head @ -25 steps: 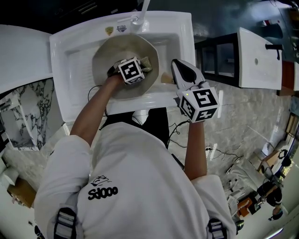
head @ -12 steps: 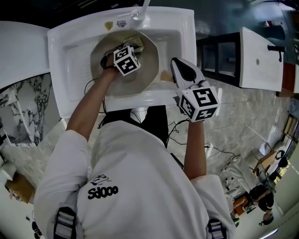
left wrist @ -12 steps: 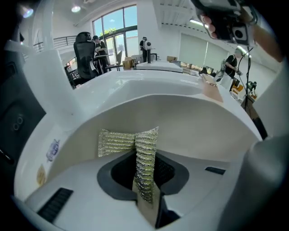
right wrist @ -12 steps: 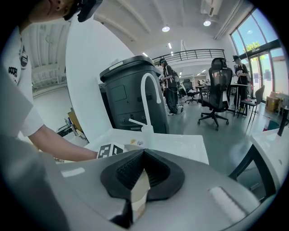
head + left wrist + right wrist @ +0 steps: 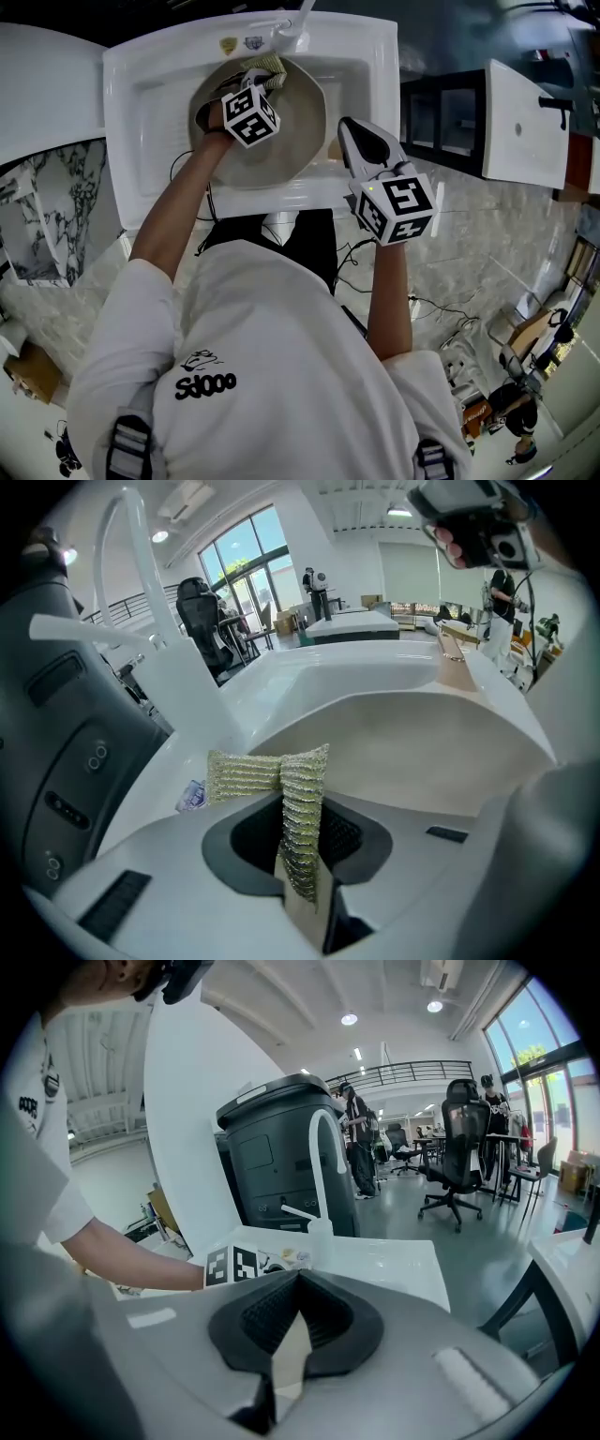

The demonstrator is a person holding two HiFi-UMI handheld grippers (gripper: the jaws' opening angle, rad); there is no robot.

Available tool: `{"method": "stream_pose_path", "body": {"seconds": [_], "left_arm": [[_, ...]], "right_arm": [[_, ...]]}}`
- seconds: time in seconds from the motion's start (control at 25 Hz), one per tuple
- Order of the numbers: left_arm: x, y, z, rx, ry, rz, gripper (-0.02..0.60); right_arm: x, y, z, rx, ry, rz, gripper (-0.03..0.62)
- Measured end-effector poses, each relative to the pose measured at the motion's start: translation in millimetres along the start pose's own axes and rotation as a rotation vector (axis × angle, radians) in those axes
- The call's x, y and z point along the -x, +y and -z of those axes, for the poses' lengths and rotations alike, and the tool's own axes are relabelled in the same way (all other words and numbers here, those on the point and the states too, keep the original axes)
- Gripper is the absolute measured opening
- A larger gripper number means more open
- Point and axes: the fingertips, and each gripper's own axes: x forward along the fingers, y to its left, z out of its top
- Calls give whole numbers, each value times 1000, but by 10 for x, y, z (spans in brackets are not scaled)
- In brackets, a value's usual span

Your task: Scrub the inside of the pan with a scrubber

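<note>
The left gripper has slid the scrubber from mid pan to the far rim

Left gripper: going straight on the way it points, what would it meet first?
Probably the far rim of the pan, where its gripped scrubber sits; right behind comes the back ledge of the sink by the faucet. Depth is unclear.

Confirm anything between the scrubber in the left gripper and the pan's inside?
Nothing visible. The left gripper is shut on the scrubber at the pan's far rim, and the pan's inside is bare. The faucet stands just beyond that rim, not between them. The right gripper grips the handle off to the side.
</note>
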Motion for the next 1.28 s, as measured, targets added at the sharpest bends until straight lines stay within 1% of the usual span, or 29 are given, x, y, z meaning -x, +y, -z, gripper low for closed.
{"method": "stream_pose_path", "body": {"seconds": [0.16,0.24,0.48,0.6,0.72,0.88,1.04,1.12,1.2,1.28], "left_arm": [[-36,149,175,-16,77,-41,67],[-73,200,218,-28,107,-30,67],[-153,164,210,-83,152,1,67],[-237,-22,304,-120,203,68,69],[-298,-226,397,-141,241,143,67],[-280,-324,436,-171,270,198,67],[-185,-473,454,-196,287,283,67],[-104,-607,469,-208,293,341,67],[-9,-768,487,-215,300,416,67],[81,-922,502,-202,302,494,67]], "right_arm": [[6,35,-23,3,-4,5,9],[12,43,-31,4,-5,7,9],[50,42,-5,-2,-4,19,9],[65,49,4,-4,-4,22,9],[83,49,15,-3,-4,26,9],[102,41,36,-6,-2,32,9],[106,75,49,-5,-5,27,9],[110,90,42,-4,-9,24,9],[120,94,27,-2,-14,23,9],[131,96,11,0,-21,24,9]]}}
